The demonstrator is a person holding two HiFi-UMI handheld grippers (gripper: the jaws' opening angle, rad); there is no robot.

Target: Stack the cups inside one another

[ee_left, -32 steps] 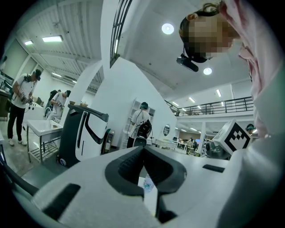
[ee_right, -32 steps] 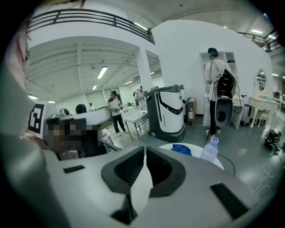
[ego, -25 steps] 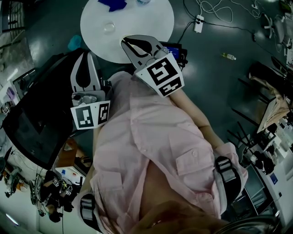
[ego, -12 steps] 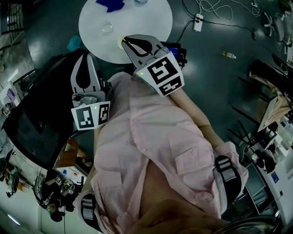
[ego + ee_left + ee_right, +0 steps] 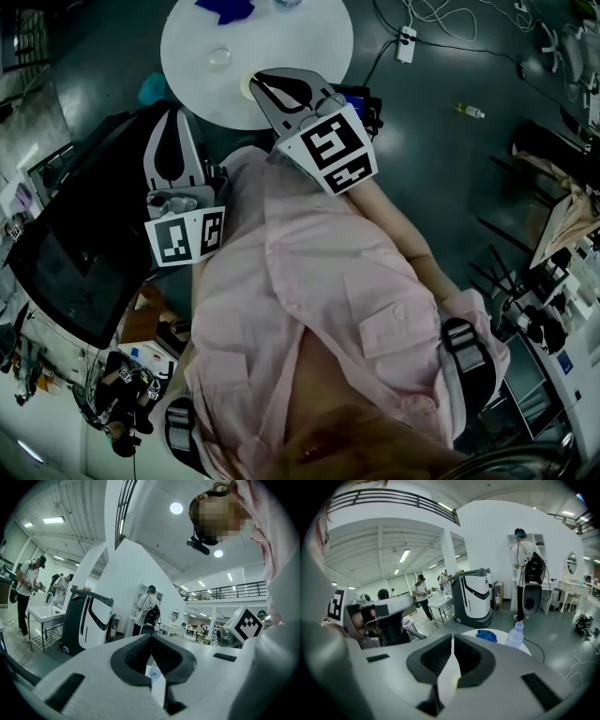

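Your left gripper (image 5: 151, 637), right gripper (image 5: 453, 637): jaws closed, empty. Clear cup (image 5: 221, 56) on tabletop (image 5: 309, 42) looks light and crushable; pinch rim wall gently.

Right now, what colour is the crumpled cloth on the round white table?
Blue. The crumpled cloth shows best in the right gripper view.

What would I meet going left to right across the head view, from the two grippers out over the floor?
The left gripper → right gripper → white power strip → small bottle lying on the floor.
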